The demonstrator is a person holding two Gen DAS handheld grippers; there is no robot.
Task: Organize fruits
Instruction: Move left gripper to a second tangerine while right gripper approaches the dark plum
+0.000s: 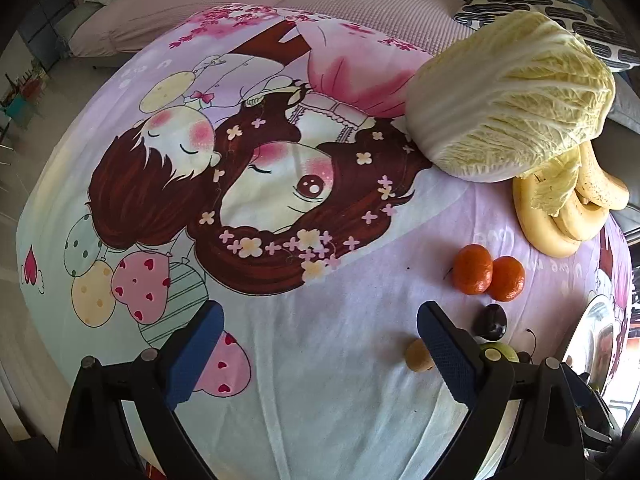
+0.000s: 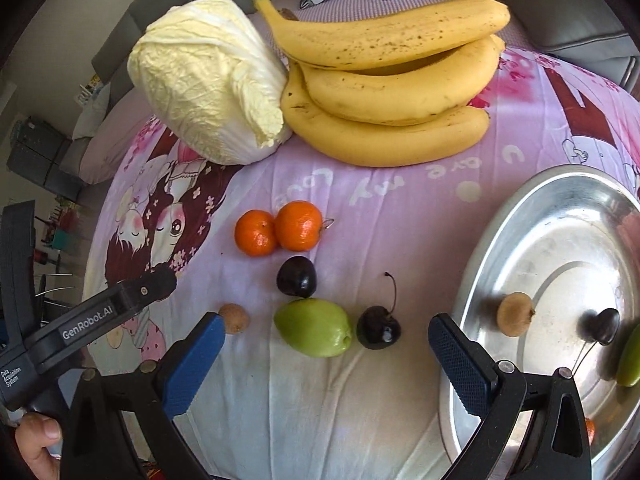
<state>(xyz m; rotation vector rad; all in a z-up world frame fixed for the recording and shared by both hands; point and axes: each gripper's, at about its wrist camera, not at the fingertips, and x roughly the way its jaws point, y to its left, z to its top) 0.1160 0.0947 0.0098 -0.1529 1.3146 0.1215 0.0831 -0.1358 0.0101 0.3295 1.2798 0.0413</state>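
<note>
Both grippers hang wide open with nothing between their blue, cross-hatched pads: the right gripper (image 2: 326, 356) over the pale front of a cartoon-printed bedsheet (image 2: 360, 408), the left gripper (image 1: 320, 344) over the same sheet farther left, its black body in the right view lettered "GenRobot.AI" and a person's thumb (image 2: 38, 440) curled at its base. That sheet is soft, faintly creased cotton in lilac and mint, printed with two big-eyed figures, balloons and hearts, and it's spread over a rounded surface with pinkish cushions and a grey sofa behind, plus a black-and-white patterned pillow (image 1: 560, 16). Now the spread, taking the green fruit (image 2: 314, 330) as our marker: smooth, waxy, pear-like, it lies just ahead of the right gripper. Touching-close on its right sits a glossy dark cherry (image 2: 378, 330) with a curved stem; just behind it, a stemless cherry (image 2: 297, 276); off to its left, a small rough brown longan (image 2: 235, 318). Farther behind, two dimpled mandarins (image 2: 278, 232) press together. At the back, a crinkly pale napa cabbage (image 2: 208, 80) leans against a bunch of speckled yellow bananas (image 2: 392, 84). Right of the green fruit, a shiny round steel tray (image 2: 520, 216) holds another longan (image 2: 515, 314), a cherry (image 2: 606, 326) and a green fruit's edge (image 2: 630, 360).
</note>
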